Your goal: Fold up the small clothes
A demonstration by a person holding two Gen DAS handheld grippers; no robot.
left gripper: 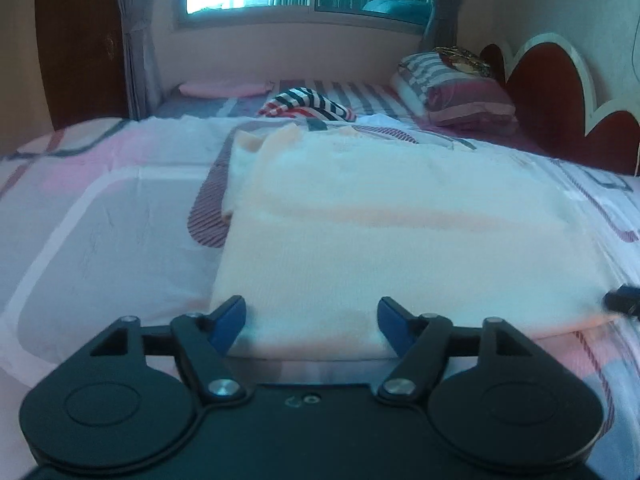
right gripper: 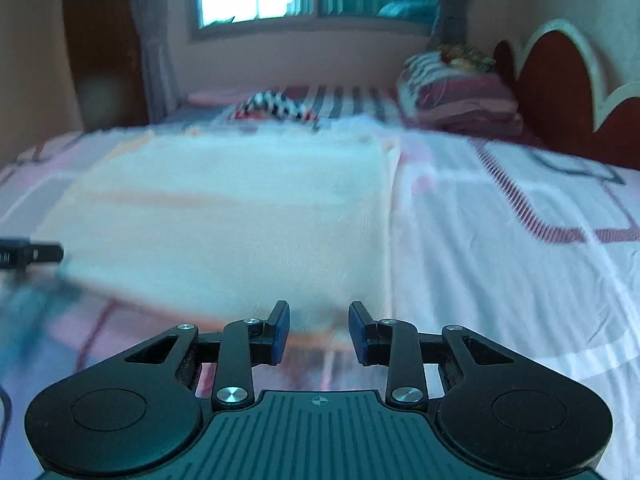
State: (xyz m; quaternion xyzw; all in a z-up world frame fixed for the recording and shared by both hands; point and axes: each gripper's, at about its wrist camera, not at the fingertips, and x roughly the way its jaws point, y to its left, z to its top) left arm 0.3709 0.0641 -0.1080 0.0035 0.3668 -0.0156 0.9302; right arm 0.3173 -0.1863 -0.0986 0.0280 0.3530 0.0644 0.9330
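One cream garment [left gripper: 400,240] lay flat on the bed [left gripper: 100,220], partly folded, its near hem facing both grippers. The left gripper [left gripper: 312,326] stood wide open, near hem lying between its blue pads without being pressed. The right gripper [right gripper: 319,332] stood partly open, jaws apart at the hem near the garment's right edge, nothing clamped. Beyond lay a striped garment [left gripper: 308,104] and stacked pillows [left gripper: 456,88] by the headboard [left gripper: 560,92].
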